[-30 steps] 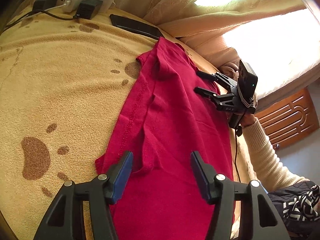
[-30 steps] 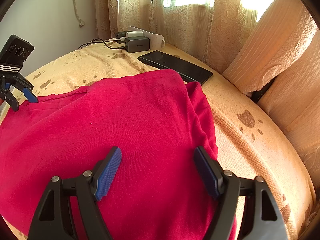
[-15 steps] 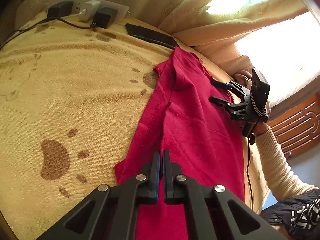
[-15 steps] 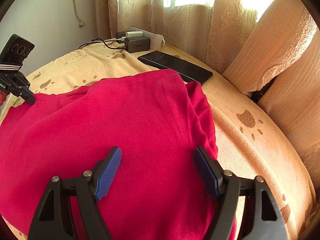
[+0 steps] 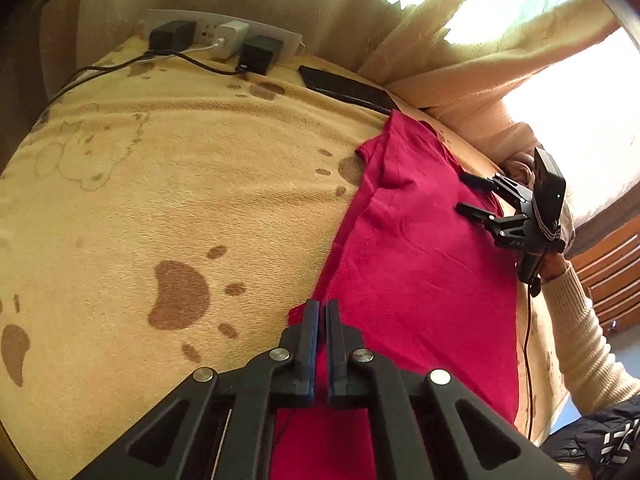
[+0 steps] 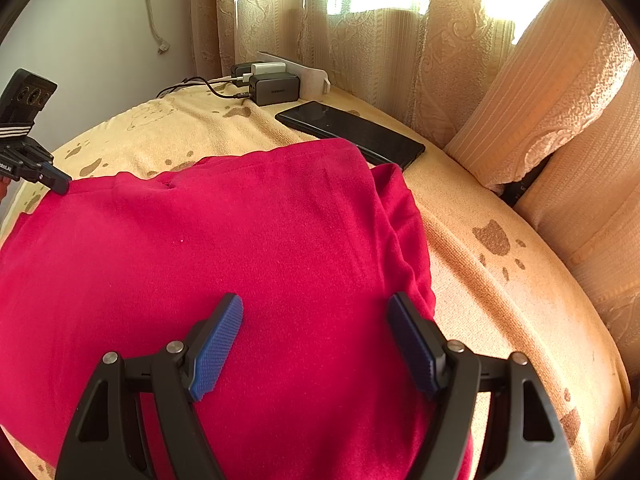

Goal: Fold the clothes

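A red garment (image 5: 420,272) lies spread on a yellow paw-print blanket (image 5: 160,200). My left gripper (image 5: 322,304) is shut on the garment's near left edge, and a fold of red cloth sits pinched between the pads. In the right wrist view the left gripper (image 6: 60,186) grips the cloth's far left edge, which rises slightly toward it. My right gripper (image 6: 315,300) hovers open over the red garment (image 6: 240,232) near its right side, nothing between its blue pads. From the left wrist view the right gripper (image 5: 462,193) also stands open above the cloth.
A black phone (image 6: 352,132) lies just beyond the garment's far edge. A power strip with chargers and cables (image 6: 276,80) sits at the back by the curtains. Cushions (image 6: 552,100) line the right side. A person's cream sleeve (image 5: 580,340) holds the right gripper.
The left gripper's jaws went from wide open to shut on the garment's edge, then the hand lifted and tilted slightly with the cloth. The right gripper stayed still and open.
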Available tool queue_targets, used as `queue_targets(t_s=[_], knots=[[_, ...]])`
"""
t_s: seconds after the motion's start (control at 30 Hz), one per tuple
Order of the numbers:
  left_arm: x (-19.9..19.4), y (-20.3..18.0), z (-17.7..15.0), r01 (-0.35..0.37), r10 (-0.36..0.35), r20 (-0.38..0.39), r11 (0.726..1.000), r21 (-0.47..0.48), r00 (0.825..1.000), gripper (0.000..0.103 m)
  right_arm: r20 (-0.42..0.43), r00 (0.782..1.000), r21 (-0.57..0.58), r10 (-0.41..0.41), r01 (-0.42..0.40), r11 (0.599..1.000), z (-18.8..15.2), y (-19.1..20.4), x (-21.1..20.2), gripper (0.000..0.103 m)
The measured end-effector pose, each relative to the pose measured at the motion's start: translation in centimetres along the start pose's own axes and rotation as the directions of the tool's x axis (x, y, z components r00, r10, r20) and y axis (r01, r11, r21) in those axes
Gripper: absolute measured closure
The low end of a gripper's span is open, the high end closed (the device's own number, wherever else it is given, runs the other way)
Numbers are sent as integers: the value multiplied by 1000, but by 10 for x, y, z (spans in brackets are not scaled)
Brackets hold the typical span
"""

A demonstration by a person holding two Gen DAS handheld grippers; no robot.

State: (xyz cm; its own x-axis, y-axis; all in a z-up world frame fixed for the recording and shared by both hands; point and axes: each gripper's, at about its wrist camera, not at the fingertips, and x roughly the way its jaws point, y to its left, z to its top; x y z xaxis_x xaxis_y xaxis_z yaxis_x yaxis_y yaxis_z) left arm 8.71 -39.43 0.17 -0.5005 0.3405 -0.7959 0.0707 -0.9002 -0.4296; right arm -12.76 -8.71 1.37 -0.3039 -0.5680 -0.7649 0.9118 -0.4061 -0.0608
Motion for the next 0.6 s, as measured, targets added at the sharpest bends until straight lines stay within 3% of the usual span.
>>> queue_targets(t_s=[0.2, 0.37, 0.47, 0.53, 0.6], knots=[[-7, 11, -27, -13, 12, -27, 999, -31, 1000, 100, 0, 1000, 1, -1, 1, 1000, 0, 0, 0, 25], [-4, 5, -47, -62, 62, -35, 998, -7, 997, 100, 0, 1000, 1, 0, 0, 1000, 0, 0, 0, 25], [-8, 0, -54, -135, 136, -14, 990, 40, 991, 100, 0, 1000, 0, 0, 0, 1000, 0, 0, 0, 25], [-11, -3, -60, -225, 227, -12, 971, 82, 974, 100, 0, 1000, 0, -1, 1, 1000, 0, 0, 0, 25], [-17, -1, -66, -256, 259, -17, 963, 81, 966, 100, 0, 1000, 0, -2, 2, 1000, 0, 0, 0, 25]])
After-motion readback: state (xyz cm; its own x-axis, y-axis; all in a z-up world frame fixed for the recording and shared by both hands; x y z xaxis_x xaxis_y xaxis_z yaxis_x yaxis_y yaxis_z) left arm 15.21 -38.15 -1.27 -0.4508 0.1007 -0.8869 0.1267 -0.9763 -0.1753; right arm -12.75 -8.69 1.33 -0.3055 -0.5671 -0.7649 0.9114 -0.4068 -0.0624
